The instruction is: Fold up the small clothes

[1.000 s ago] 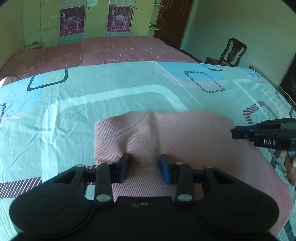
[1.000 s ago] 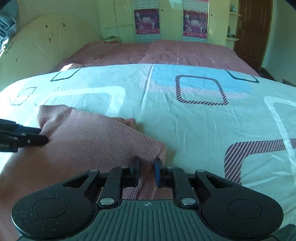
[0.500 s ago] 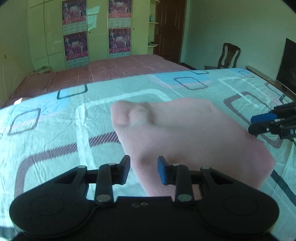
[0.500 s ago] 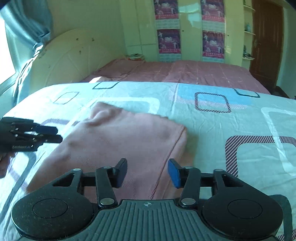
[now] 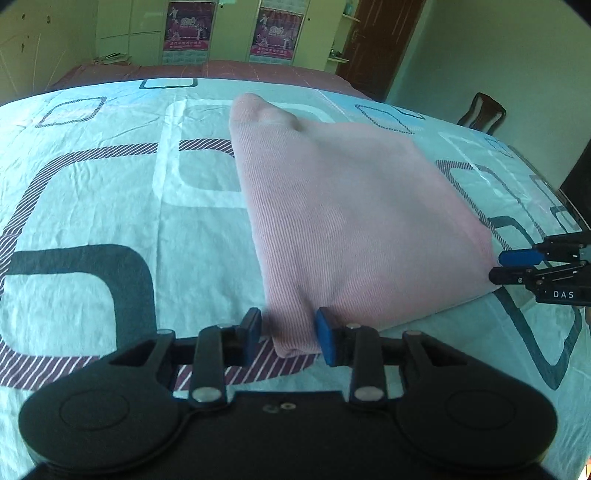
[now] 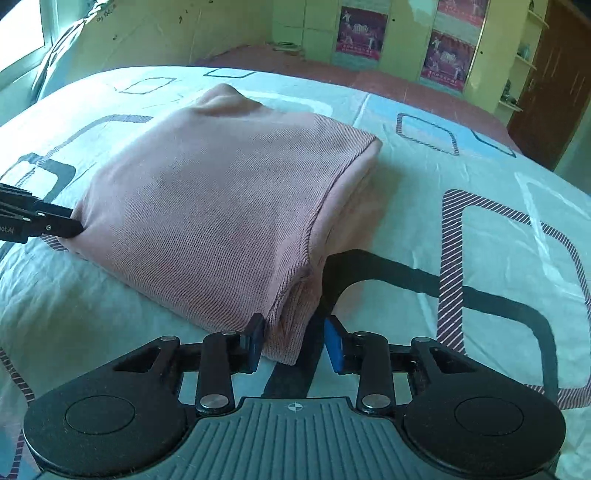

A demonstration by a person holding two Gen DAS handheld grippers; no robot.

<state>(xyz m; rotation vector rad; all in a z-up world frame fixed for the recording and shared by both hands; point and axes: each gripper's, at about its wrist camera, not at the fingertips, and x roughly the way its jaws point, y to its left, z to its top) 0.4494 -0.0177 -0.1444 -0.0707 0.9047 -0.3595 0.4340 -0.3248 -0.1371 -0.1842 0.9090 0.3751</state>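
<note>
I am holding the folded pink garment (image 5: 351, 206) between both grippers' parted jaws, left gripper (image 5: 288, 334) just reopening, right gripper (image 6: 295, 341) just narrowing

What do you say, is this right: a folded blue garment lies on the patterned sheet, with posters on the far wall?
Not blue. The garment is pink, as the right wrist view shows plainly. The rest stands: it lies folded on the patterned sheet, with posters on the far wall.

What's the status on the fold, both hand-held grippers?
Left hand-held gripper and right hand-held gripper each straddle a near corner of the folded pink garment, jaws slack. Bedsheet unobstructed.
</note>
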